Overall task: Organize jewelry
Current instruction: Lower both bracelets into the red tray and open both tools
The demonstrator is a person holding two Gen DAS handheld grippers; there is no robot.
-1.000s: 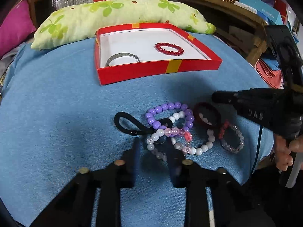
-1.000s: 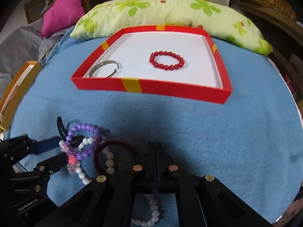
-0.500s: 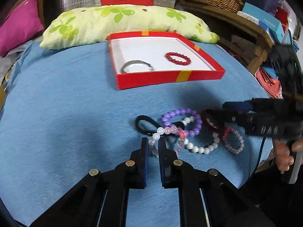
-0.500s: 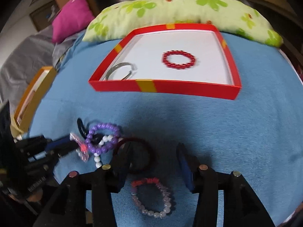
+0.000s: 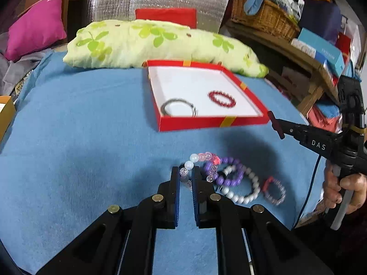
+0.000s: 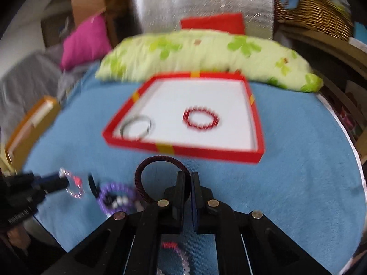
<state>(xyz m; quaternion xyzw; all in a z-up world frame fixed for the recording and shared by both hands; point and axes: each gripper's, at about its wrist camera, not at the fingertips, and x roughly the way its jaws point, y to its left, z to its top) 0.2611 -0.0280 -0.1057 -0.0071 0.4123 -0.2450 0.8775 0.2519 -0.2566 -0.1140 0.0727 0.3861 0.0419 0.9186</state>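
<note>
Left tool (image 5: 185, 177) pinches clear-and-pink bead bracelet (image 5: 199, 163), lifted beside the purple bead bracelet (image 5: 226, 171) and white bead bracelet (image 5: 243, 189) on the blue cloth surface (image 5: 80, 137). Right tool (image 6: 187, 181) pinches dark maroon hair tie (image 6: 158, 176) (right view blurred). Red shallow box (image 5: 206, 123) sits mid-surface, holding silver bangle (image 5: 179, 108) and red bead bracelet (image 5: 222, 99); green floral pillow (image 5: 149, 43) behind. Only right view shows orange box (image 6: 29, 126) at left edge.

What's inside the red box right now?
Inside the red box, on its white floor: a silver bangle near the front-left corner and a red bead bracelet toward the right. The front wall hides a thin strip of floor behind it.
</note>
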